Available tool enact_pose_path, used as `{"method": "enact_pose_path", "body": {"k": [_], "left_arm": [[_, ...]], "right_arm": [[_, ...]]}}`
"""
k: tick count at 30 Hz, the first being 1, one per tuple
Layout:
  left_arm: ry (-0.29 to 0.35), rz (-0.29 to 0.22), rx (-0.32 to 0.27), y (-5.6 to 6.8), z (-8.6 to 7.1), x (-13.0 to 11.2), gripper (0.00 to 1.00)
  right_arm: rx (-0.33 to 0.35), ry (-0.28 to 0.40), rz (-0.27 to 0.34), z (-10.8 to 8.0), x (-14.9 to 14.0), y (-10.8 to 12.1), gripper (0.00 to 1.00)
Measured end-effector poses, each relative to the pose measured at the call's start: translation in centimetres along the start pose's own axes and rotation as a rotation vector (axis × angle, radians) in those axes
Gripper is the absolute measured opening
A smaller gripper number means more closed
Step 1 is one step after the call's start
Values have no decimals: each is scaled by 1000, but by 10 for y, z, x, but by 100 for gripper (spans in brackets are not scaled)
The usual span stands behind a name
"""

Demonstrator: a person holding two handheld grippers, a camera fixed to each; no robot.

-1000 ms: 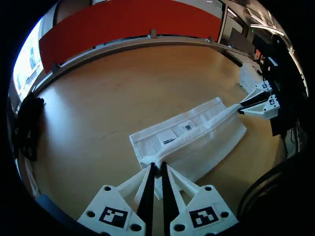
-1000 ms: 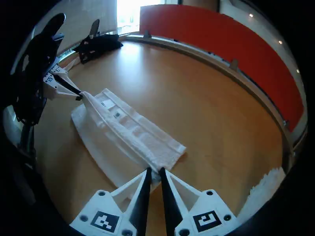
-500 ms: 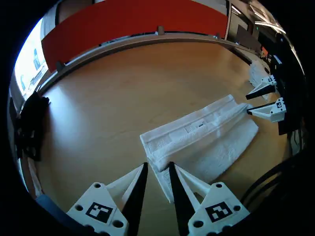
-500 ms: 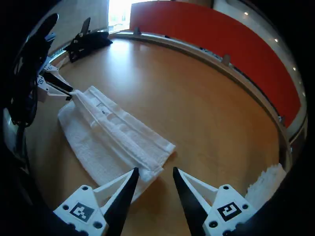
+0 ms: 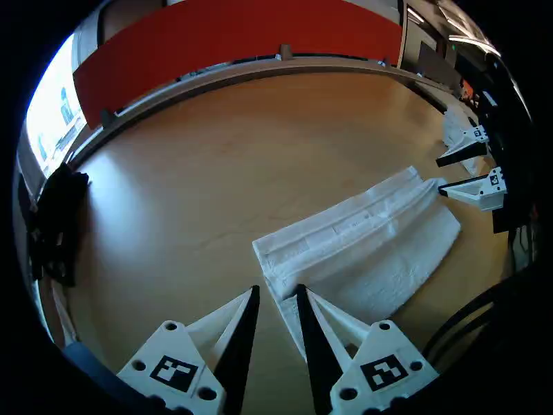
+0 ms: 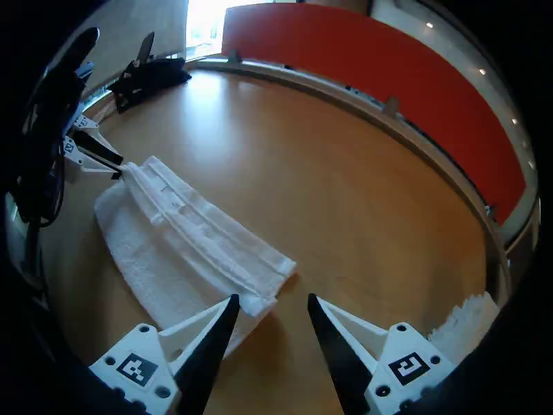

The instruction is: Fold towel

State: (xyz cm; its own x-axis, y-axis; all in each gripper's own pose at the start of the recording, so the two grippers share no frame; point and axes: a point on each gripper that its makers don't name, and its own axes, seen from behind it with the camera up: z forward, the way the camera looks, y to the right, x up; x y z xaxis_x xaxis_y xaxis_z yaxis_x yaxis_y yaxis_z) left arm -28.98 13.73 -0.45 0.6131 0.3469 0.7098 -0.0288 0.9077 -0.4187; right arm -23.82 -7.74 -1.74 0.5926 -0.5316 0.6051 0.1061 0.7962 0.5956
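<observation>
A white towel (image 5: 359,238) lies folded lengthwise on the wooden table (image 5: 207,159), its upper layer narrower than the one beneath. My left gripper (image 5: 276,289) stands open at the towel's near end, the cloth's corner just in front of its fingertips. At the far end my right gripper (image 5: 441,177) is open too, its tips beside the towel's edge. In the right gripper view the same towel (image 6: 186,235) runs from the open right gripper (image 6: 272,297) to the left gripper (image 6: 119,168), which is held by a dark-sleeved arm.
A red panel (image 5: 228,34) backs the table's curved far rim. A black object (image 5: 55,221) sits at the table's edge, seen also as a dark shape (image 6: 152,72) in the right gripper view. A stack of white cloth (image 6: 470,318) lies near the right gripper.
Both grippers opened and let go of the towel's ends. The lifted fold dropped flat onto the lower layer, and both grippers drew back slightly.
</observation>
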Motion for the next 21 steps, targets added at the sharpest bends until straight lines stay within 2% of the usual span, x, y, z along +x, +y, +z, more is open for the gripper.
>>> {"method": "enact_pose_path", "body": {"k": [9,11,13,15,17,19,21], "left_arm": [[13,-6,20,-12,3,14,38],[14,-10,22,-14,2,16,54],[17,-14,22,-16,2,18,63],[22,-18,22,-18,1,20,65],[22,-19,24,-19,0,20,79],[21,-19,24,-20,-1,19,84],[21,-16,23,-20,-2,18,85]], "right_arm": [[-24,18,2,3,13,12,76],[-28,22,4,3,16,15,77],[-30,28,8,3,18,17,79],[-32,34,12,3,20,18,89],[-34,38,15,2,21,19,95],[-35,41,18,1,21,20,96],[-35,42,20,1,21,20,96]]}}
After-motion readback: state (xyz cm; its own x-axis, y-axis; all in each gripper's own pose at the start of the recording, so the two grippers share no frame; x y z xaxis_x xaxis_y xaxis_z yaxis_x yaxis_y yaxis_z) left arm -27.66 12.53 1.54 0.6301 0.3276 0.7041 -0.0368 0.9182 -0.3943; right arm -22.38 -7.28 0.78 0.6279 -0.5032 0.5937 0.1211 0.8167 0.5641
